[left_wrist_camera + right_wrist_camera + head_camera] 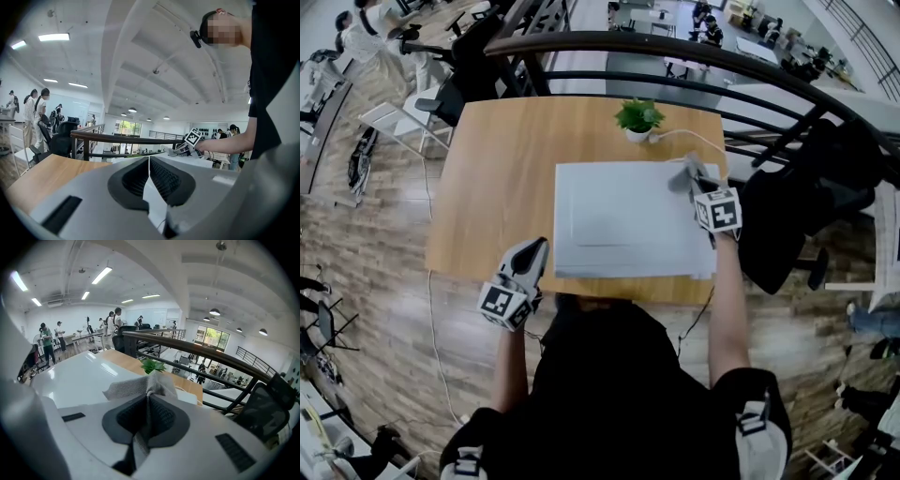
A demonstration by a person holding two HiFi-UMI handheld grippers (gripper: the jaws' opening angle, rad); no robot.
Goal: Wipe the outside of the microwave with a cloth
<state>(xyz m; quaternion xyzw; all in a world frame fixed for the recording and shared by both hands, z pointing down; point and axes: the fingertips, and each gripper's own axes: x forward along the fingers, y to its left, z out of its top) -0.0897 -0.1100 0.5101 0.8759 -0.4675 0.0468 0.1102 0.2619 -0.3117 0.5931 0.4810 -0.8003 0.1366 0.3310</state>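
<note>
A white microwave (628,220) stands on the wooden table (502,178), its flat top facing up. My right gripper (697,181) is over the top's far right corner, shut on a grey cloth (685,174) that rests on the white surface. In the right gripper view the cloth (140,386) bunches out from between the closed pads above the microwave top (79,378). My left gripper (532,251) hangs off the microwave's near left corner, jaws shut with nothing between them. In the left gripper view its jaws meet (149,165) beside the microwave's white body (154,197).
A small potted plant (638,118) and a white cable (698,139) lie just behind the microwave. A black railing (675,56) curves behind the table. A dark chair with a jacket (811,202) stands to the right. People stand at desks far left (47,341).
</note>
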